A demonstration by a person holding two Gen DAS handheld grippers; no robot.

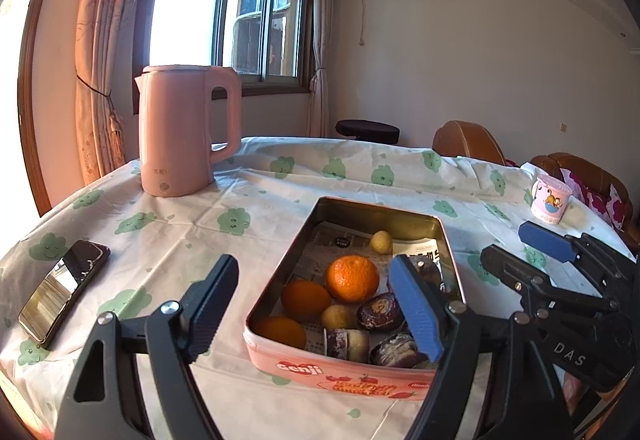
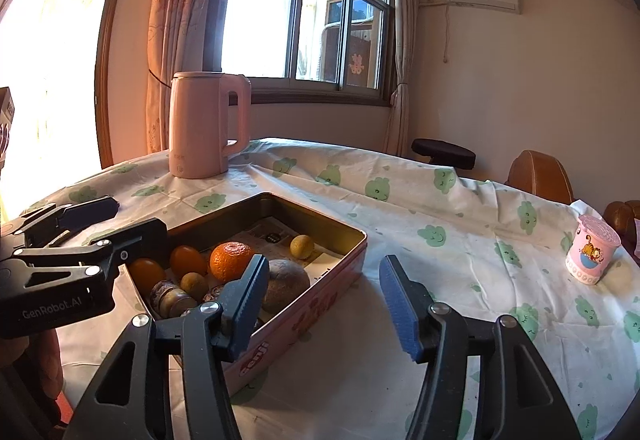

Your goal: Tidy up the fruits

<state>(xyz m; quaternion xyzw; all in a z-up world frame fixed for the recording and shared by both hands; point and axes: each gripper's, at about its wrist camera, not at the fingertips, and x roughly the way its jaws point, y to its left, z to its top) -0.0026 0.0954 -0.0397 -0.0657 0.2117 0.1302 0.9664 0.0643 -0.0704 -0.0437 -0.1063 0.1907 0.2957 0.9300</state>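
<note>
Both wide open, empty: left tool (image 1: 316, 304) over tin (image 1: 444, 236) holding 3 oranges (image 1: 352, 278); right tool (image 2: 324, 304) beside it above counter (image 2: 460, 260).

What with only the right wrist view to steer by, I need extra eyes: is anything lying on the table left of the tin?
Observer: Yes, a phone lies flat on the tablecloth, left of the tin and apart from it.
Operator: Is the left gripper holding anything?
Observer: No. The left gripper is open and empty. Its right finger hangs over the tin's near right corner.
Operator: What sits under that finger?
Observer: Cut purple pieces, partly hidden by it.
</note>
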